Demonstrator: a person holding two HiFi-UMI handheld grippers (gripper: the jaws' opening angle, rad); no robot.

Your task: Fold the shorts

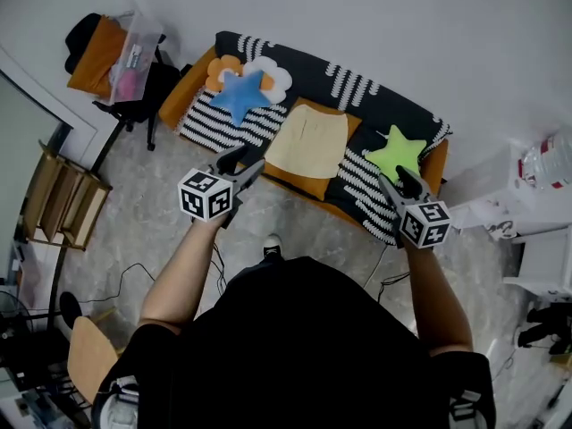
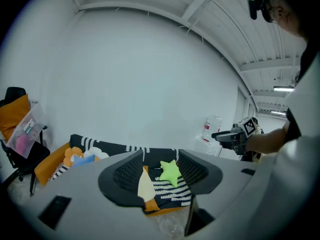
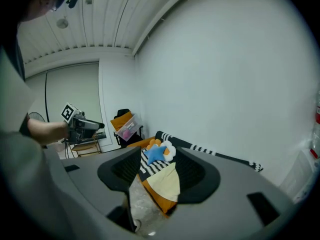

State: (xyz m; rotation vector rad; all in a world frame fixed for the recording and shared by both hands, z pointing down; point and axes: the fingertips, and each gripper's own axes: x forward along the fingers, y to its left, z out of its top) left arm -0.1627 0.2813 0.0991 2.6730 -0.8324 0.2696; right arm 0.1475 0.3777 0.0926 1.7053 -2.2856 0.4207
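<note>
The pale yellow shorts point(image 1: 308, 141) lie flat, folded into a rough rectangle, on the middle of an orange sofa point(image 1: 304, 182). They also show between the jaws in the left gripper view as the shorts point(image 2: 145, 186) and in the right gripper view as the shorts point(image 3: 164, 182). My left gripper point(image 1: 239, 167) hovers open in front of the sofa, left of the shorts, holding nothing. At the right, my right gripper point(image 1: 399, 184) hangs open near the green star cushion point(image 1: 396, 151), also with nothing in it. Neither gripper touches the cloth.
A black-and-white striped blanket point(image 1: 357, 88) covers the sofa's back and seat ends. A blue star cushion point(image 1: 239, 95) and a flower cushion point(image 1: 273, 71) rest at the left end. A chair with a clear box point(image 1: 134, 52) stands left; white furniture with a bottle point(image 1: 545, 164) stands right. The person's shoe point(image 1: 272, 245) is on the floor.
</note>
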